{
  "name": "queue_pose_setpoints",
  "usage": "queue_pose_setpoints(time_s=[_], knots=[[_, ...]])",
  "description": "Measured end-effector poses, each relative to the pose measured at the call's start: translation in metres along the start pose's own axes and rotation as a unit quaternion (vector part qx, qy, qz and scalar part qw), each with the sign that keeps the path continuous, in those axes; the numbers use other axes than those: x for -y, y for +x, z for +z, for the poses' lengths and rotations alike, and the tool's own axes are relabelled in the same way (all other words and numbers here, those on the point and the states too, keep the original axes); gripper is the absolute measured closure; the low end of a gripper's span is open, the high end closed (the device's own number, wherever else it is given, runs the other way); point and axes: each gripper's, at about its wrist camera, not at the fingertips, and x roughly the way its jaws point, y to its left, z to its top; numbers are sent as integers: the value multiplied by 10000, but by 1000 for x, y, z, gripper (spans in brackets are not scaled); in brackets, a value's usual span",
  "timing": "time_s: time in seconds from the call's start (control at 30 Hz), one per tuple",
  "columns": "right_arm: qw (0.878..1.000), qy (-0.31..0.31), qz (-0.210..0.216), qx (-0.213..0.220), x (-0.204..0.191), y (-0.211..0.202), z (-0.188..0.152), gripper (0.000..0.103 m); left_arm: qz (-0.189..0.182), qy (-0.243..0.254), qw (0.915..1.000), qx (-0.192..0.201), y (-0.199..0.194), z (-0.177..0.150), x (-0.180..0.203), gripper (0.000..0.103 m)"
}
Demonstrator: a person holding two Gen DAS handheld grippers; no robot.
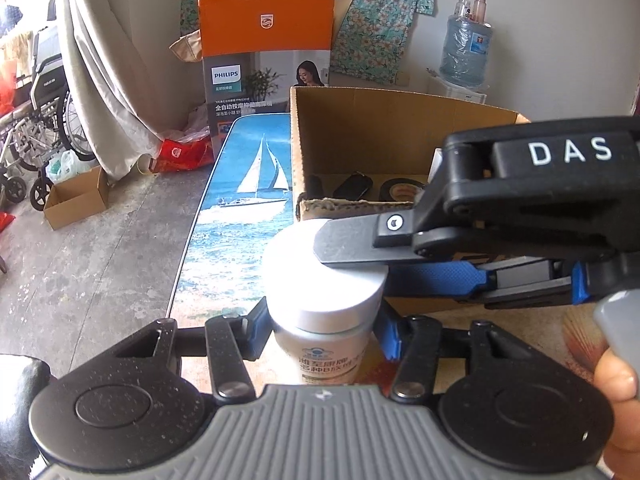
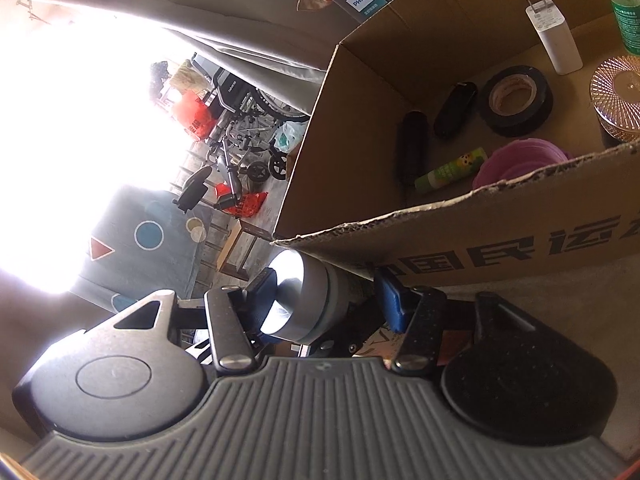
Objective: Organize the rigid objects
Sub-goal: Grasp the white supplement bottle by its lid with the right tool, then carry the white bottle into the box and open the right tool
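Note:
A white supplement jar (image 1: 326, 312) with a pale lid stands on the table just in front of an open cardboard box (image 1: 360, 136). My left gripper (image 1: 320, 330) has its blue pads against both sides of the jar's body. My right gripper (image 1: 360, 256) comes in from the right, its fingers above and below the lid. In the right wrist view the jar (image 2: 308, 300) sits between the right gripper's (image 2: 328, 292) blue pads. Whether the right pads press on it is unclear. The box (image 2: 460, 248) holds a tape roll (image 2: 516, 100), a charger (image 2: 554, 36) and other small items.
A sailboat picture covers the tabletop (image 1: 240, 216) left of the box. A Philips carton (image 1: 264, 60) stands behind. A wheelchair (image 1: 36, 120) and a small box (image 1: 76, 196) are on the floor at left. A water jug (image 1: 464, 48) is at back right.

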Motion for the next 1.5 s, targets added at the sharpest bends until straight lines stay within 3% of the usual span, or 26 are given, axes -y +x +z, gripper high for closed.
queue_pose_setpoints(time_s=[0.03,0.3,0.47,0.63,0.83,0.97,1.1,1.33,1.5], knots=[[10000,24,65,-33,-1,-1,0,61,-6,-44,10000,12,-3,-1,-1,49],[9997,-107,238,-29,-15,-11,-7,61,121,-70,9997,187,-28,-4,3,49],[9980,-341,523,54,-38,-33,-12,60,280,33,9980,558,-69,2,8,49],[9922,-778,893,379,-77,-66,-7,59,405,197,9930,1088,-112,23,18,49],[9816,-1287,992,1005,-106,-121,29,58,153,529,9848,1649,-135,71,49,49],[9770,-1423,754,1396,-99,-160,62,58,-268,741,9804,1804,-125,103,80,49],[9760,-1290,415,1707,-65,-194,92,57,-845,881,9775,1722,-97,126,112,49],[9792,-672,-153,1906,26,-225,112,57,-1488,1128,9753,1181,-20,137,170,49],[9820,-239,-401,1832,81,-214,111,57,-1696,1181,9762,660,37,130,186,49]])
